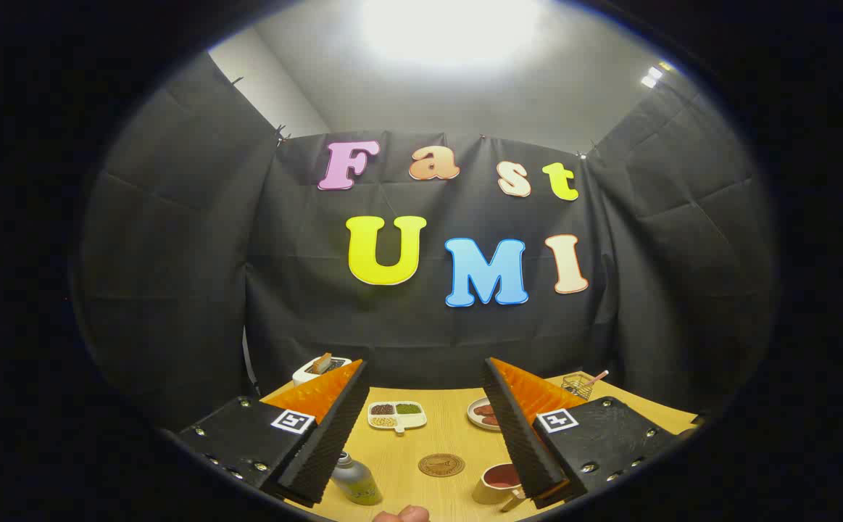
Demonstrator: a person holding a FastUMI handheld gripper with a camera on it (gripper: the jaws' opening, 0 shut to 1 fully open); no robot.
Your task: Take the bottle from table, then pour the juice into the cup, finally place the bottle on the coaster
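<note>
My gripper (425,370) is open and held above the wooden table (450,435), with nothing between its fingers. Below the left finger (327,435) stands a small grey-capped bottle (356,480) of yellow-green juice, upright on the table. A round brown coaster (441,465) lies on the table between the fingers and below them. A cream cup (497,483) with a reddish inside sits beside the right finger (519,428), which covers part of it.
Farther back on the table are a white divided dish (396,416) of grains, a plate (483,413) with reddish food, a white toaster (317,367) at the back left and a wire basket (579,384) at the back right. A fingertip (401,515) of a person shows at the near edge.
</note>
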